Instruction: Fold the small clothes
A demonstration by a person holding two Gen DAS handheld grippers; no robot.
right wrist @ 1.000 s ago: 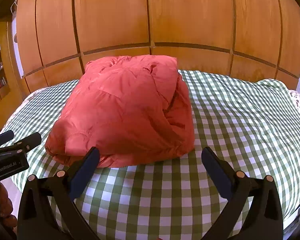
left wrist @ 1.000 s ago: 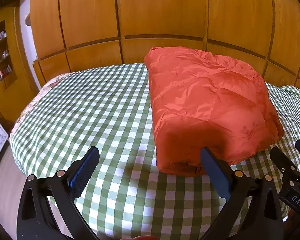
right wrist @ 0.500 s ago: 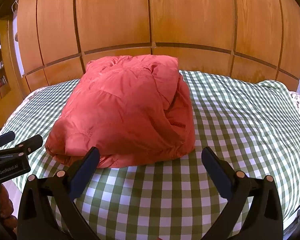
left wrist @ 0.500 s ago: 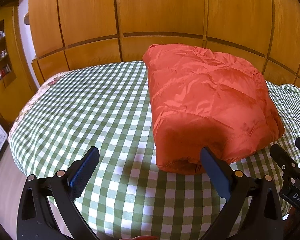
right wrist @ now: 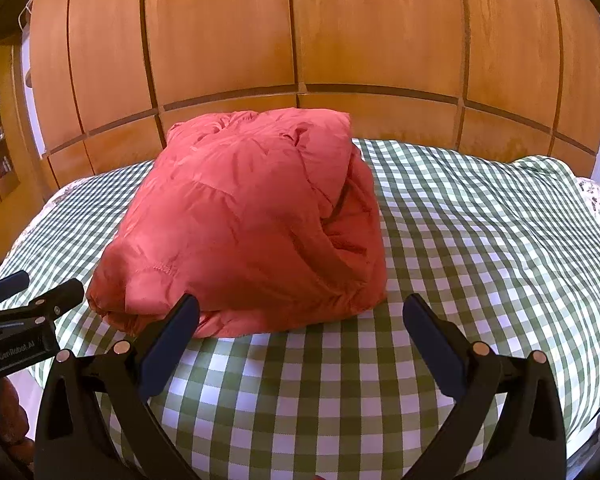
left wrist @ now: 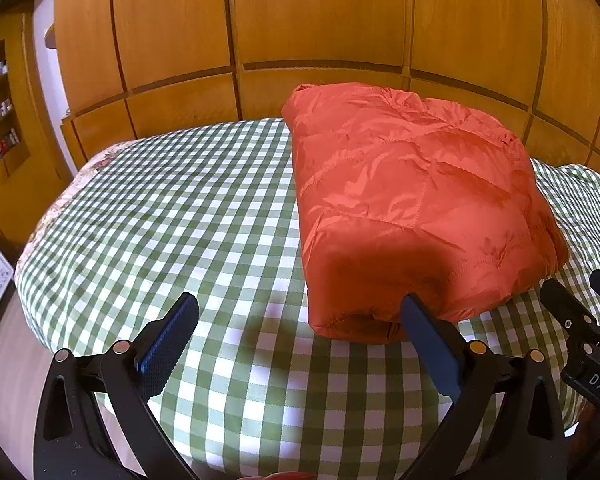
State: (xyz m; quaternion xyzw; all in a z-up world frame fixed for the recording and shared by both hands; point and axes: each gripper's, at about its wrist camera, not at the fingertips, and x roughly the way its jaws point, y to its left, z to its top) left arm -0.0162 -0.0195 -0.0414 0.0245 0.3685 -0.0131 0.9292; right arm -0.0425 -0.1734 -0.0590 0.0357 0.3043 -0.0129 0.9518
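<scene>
Orange puffer jacket [left wrist: 412, 208] lies folded in a bundle on the green checked cloth [left wrist: 180, 220], long axis running from me toward the wooden panelling [left wrist: 300, 20]. My left gripper [left wrist: 300, 332] and right gripper [right wrist: 300, 328] hover near its close end, jaws apart and holding nothing.

One orange puffer jacket [left wrist: 412, 208], folded into a single bundle, lies on one green-and-white checked cloth [left wrist: 188, 216], toward two o'clock from the cloth's middle. Two grippers are in the room: the left gripper [left wrist: 300, 344] and the right gripper [right wrist: 300, 340], each with two blue-padded fingers [left wrist: 168, 344] spread wide. At twelve o'clock stands one wooden wardrobe [left wrist: 308, 32]; its door count I can't settle through the lens. At nine o'clock, one shelf unit [left wrist: 0, 108] with perhaps three shelves of small jars.
</scene>
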